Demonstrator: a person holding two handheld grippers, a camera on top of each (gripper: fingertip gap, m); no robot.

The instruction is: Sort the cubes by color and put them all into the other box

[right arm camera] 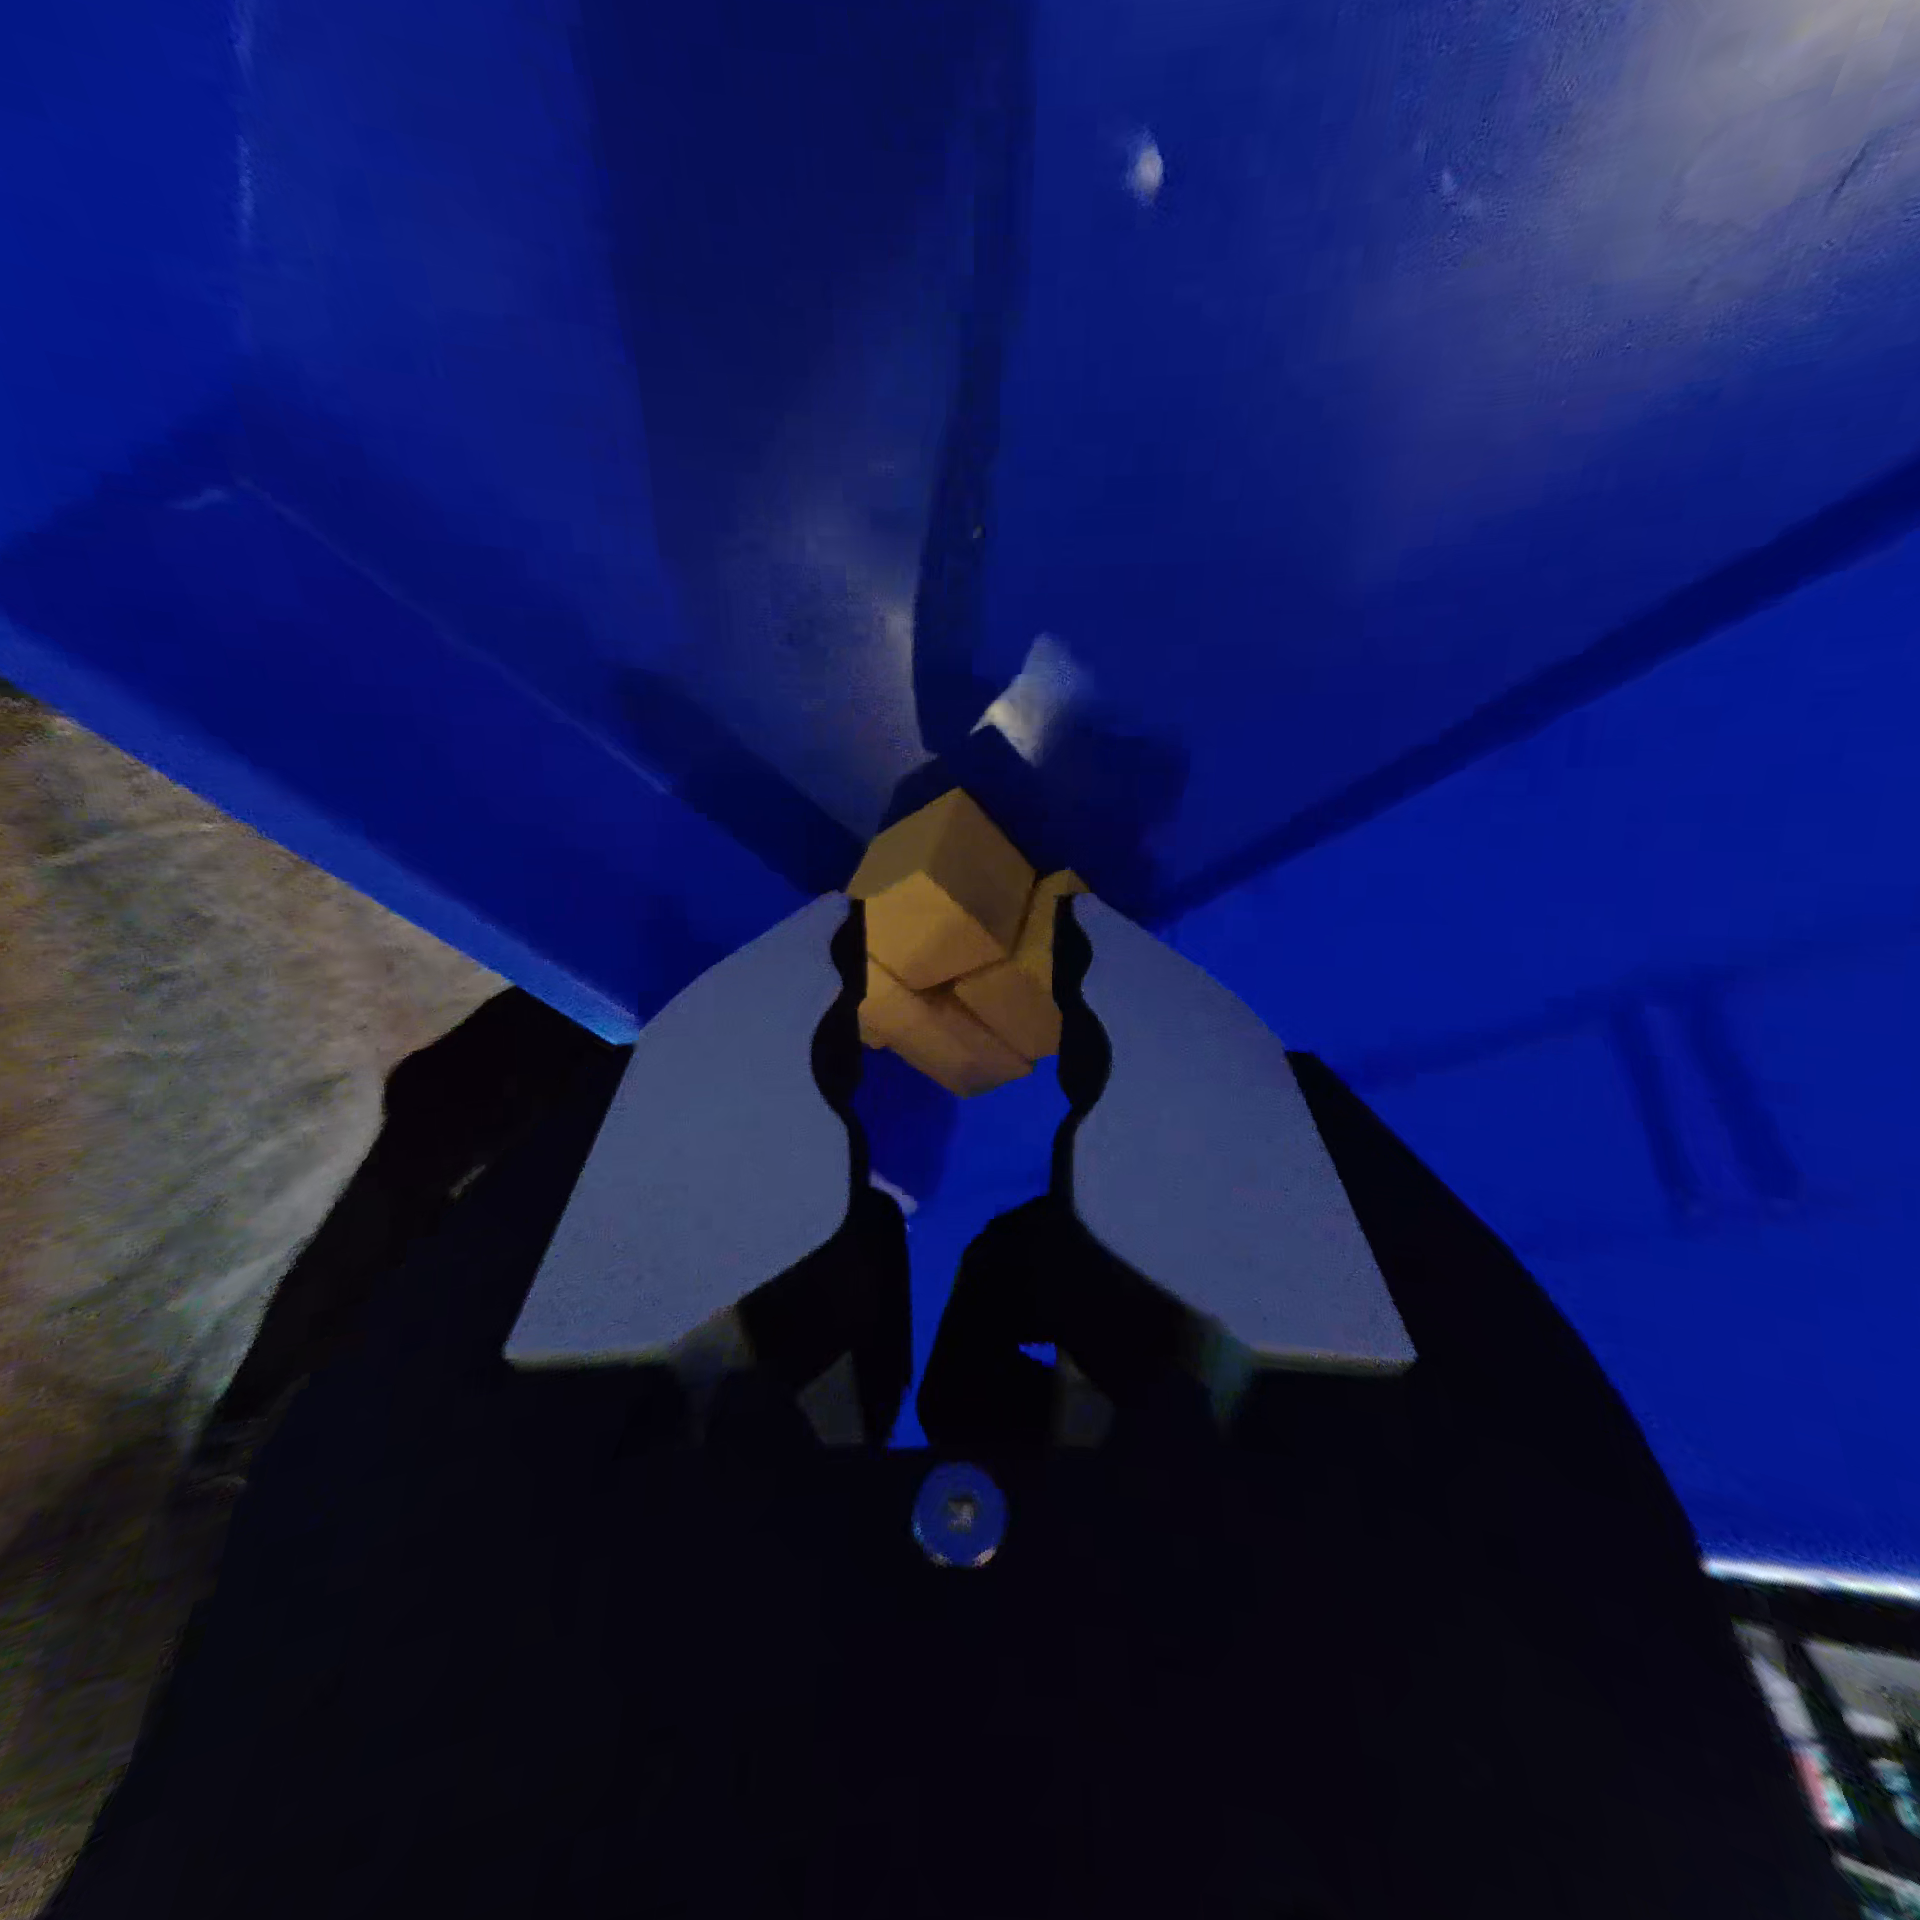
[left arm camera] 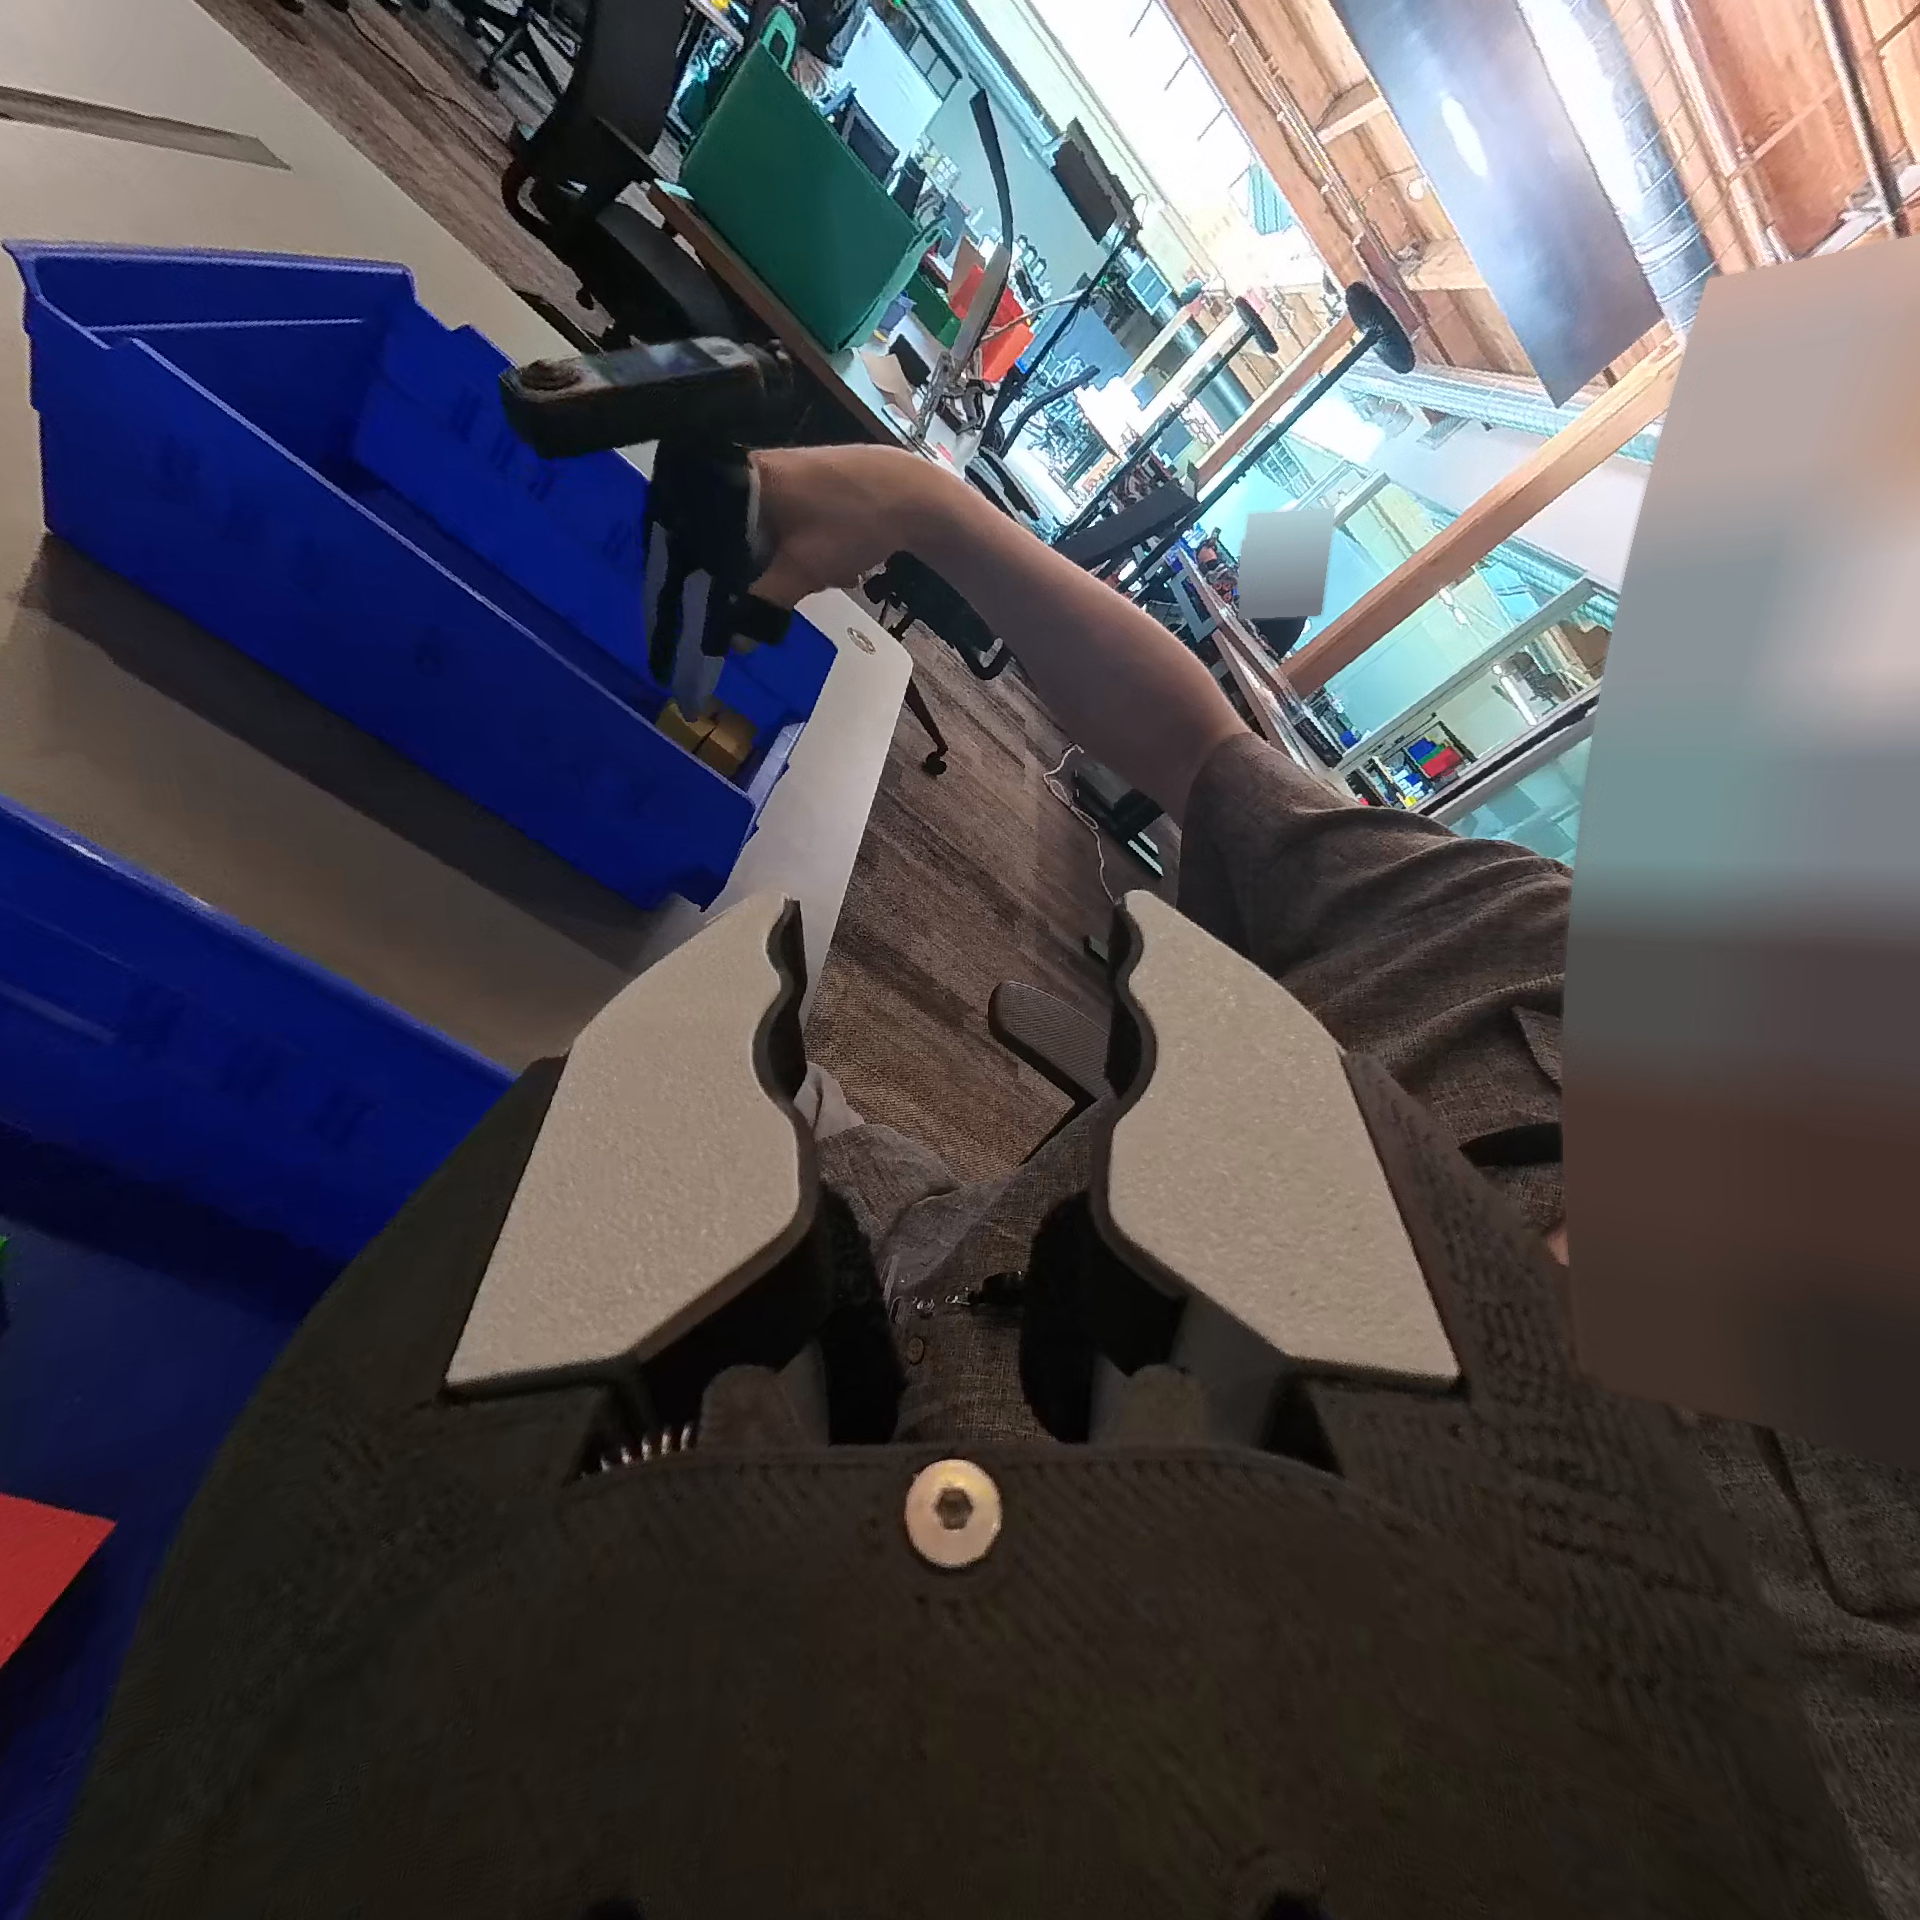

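Right gripper point(right arm camera: 961, 914) jaws grip yellow blocks point(right arm camera: 951, 940) between their tips, inside a blue bin point(right arm camera: 1455, 416); their long axis runs forward. Left gripper point(left arm camera: 961, 935) jaws gape, empty.

right gripper point(right arm camera: 961, 935) | hemmed by blue bin point(right arm camera: 1455, 416) corner walls | left gripper point(left arm camera: 961, 971) | open air ahead

Blocks point(right arm camera: 951, 956) in bin point(left arm camera: 343, 540) corner, between right claw point(right arm camera: 961, 935) fingers
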